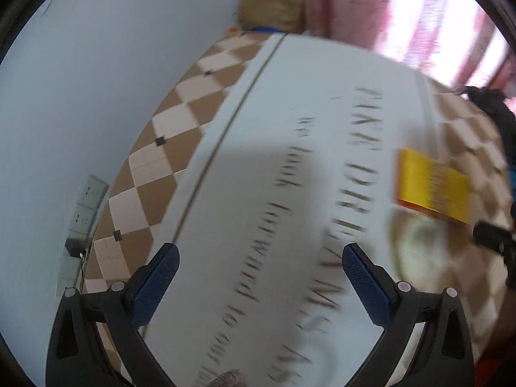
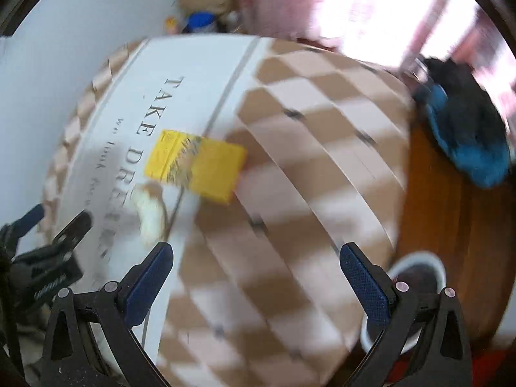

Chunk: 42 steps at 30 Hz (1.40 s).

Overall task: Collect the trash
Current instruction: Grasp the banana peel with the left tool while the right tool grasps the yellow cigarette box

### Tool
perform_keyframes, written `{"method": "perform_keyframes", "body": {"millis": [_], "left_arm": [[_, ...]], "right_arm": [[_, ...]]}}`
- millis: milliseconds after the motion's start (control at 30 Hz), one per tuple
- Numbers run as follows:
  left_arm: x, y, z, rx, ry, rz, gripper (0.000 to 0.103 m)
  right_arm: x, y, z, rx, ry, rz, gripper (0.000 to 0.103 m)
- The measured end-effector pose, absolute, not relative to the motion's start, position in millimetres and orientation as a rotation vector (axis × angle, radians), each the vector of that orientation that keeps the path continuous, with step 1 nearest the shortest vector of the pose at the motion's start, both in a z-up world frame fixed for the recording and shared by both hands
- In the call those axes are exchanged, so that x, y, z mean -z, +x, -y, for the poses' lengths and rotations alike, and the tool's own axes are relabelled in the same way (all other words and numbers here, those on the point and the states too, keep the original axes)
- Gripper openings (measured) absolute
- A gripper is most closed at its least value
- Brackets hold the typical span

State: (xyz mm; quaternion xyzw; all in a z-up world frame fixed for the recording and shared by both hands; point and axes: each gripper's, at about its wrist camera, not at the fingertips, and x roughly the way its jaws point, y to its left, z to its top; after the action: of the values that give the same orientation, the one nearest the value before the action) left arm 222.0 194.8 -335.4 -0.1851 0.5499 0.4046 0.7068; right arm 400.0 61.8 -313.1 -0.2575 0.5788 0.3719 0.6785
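A yellow box (image 2: pixel 196 164) lies on a table with a checkered cloth (image 2: pixel 306 148) and a white printed runner (image 2: pixel 193 74). A crumpled whitish wad (image 2: pixel 150 213) lies just in front of the box. In the left wrist view the yellow box (image 1: pixel 432 185) and the blurred wad (image 1: pixel 419 242) sit at the right. My left gripper (image 1: pixel 259 262) is open and empty above the runner (image 1: pixel 290 129). My right gripper (image 2: pixel 256 259) is open and empty above the cloth, to the right of the wad. Both views are blurred.
A white bin (image 2: pixel 416 277) stands on the wooden floor (image 2: pixel 451 225) beside the table at the lower right. A blue and black cloth heap (image 2: pixel 467 129) lies beyond the table's right edge. A cardboard box (image 1: pixel 271 11) stands against the far wall. Wall sockets (image 1: pixel 87 200) are on the left.
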Motion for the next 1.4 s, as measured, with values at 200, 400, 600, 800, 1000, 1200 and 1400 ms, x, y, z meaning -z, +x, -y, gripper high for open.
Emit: {"method": "perform_keyframes", "body": {"millis": [200,400,600,800,1000,1200,1400], "left_arm": [[349.7,225.5,-215.4,-0.910,-0.417,-1.234,0.103],[350.8,230.1,-215.4,-0.880,-0.418,-1.242,0.103],[348.5,234.4,-211.1,-0.871,-0.413,-1.250,0.103],[337.4,237.2,-206.5,-0.823,-0.434,-1.227,0.103],[324.5,251.6,-180.2,-0.576,-0.526,-1.161,0.102],[336.3,288.3,-143.7,-0.393,-0.417,-1.216,0.056],[336.4,295.8,-134.0,-0.404,-0.356,-1.204,0.008]], "right_arm": [[347.7,395.9,-132.4,-0.927,-0.857,-1.267,0.101],[355.8,390.4,-153.6,-0.972,-0.947,-1.226,0.100],[351.9,402.4,-158.0,-0.971,-0.791,-1.275,0.080],[347.8,436.0,-117.0,-0.825,-0.577,-1.353,0.077],[345.5,467.5,-39.4,-0.648,-0.438,-1.368,0.077],[357.3,478.0,-2.3,-0.664,-0.372,-1.408,0.078],[366.5,472.0,-18.0,-0.702,-0.462,-1.351,0.080]]}}
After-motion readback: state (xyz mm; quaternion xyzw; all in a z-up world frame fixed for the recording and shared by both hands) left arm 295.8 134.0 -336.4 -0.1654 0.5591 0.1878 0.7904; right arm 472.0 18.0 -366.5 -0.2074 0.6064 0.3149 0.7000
